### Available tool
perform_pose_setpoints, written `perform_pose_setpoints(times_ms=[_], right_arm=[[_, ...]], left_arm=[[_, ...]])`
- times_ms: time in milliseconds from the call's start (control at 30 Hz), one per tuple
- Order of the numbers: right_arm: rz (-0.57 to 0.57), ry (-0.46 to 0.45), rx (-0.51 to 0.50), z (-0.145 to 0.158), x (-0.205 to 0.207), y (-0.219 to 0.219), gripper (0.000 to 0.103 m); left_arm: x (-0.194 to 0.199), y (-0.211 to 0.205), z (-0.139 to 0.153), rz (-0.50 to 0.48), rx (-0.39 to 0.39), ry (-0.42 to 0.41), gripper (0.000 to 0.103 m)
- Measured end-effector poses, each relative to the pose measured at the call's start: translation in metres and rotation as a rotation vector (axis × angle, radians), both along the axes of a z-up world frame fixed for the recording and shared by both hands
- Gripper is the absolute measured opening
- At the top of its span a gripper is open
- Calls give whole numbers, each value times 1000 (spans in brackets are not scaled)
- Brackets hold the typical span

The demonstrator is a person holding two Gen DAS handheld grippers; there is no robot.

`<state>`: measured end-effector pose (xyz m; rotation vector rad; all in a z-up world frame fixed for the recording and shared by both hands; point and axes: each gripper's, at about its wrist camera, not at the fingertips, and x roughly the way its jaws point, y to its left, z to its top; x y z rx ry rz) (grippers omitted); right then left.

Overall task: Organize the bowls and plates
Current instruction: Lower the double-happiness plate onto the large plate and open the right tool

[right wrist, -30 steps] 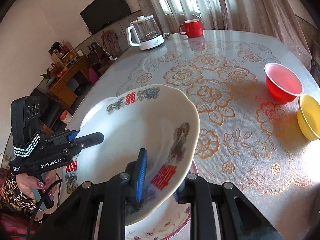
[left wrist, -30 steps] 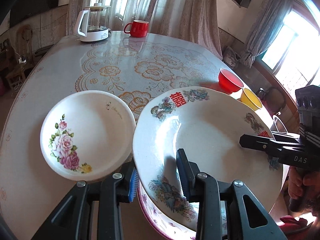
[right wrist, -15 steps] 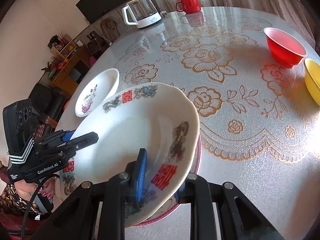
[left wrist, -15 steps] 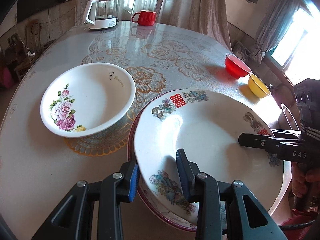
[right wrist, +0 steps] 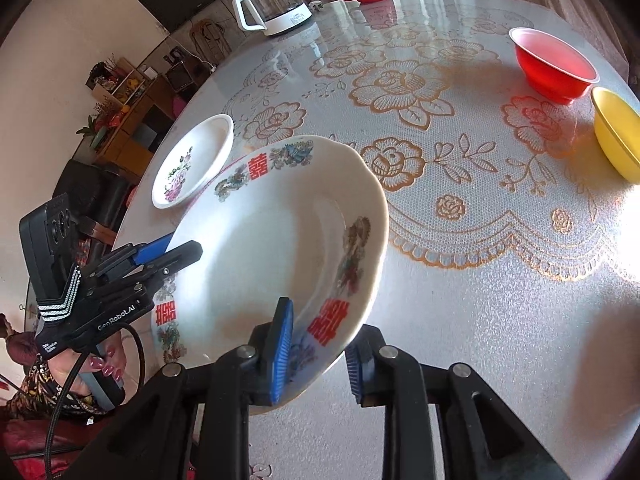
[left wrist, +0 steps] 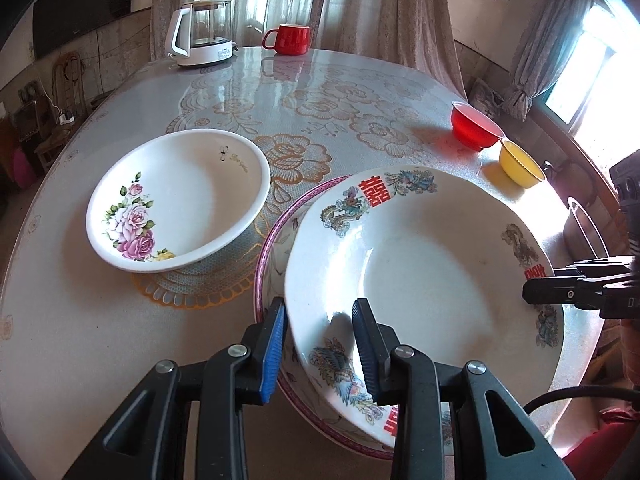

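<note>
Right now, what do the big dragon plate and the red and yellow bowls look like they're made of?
Dragon plate: looks like glazed ceramic or enamel, can't tell which; glossy white, scalloped rim, printed red characters and dragon decals.
Red bowl: likely plastic; translucent, casting a red glow onto the tablecloth.
Yellow bowl: probably plastic too; plain uniform colour, thin rim, semi-gloss.

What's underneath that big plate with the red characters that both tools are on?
Under the big plate lies another plate with a pink rim, resting on the table. Only that rim's left arc and a bit of floral pattern show; its middle is covered, so anything lying there cannot be seen.
</note>
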<state>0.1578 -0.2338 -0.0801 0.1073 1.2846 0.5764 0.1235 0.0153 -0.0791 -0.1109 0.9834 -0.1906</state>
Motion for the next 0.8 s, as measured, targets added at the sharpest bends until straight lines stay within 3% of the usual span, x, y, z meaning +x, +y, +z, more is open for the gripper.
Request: perform_pose_setpoints(times_ms=[300,800], right_arm=[[-9,-14,-64,-4,-8,-4,21],[18,-60,-146,-5,1,7,24]], left_arm=[[-2,-2,2,-12,13,5,34],[-4,-3,11,1,39,35,35]])
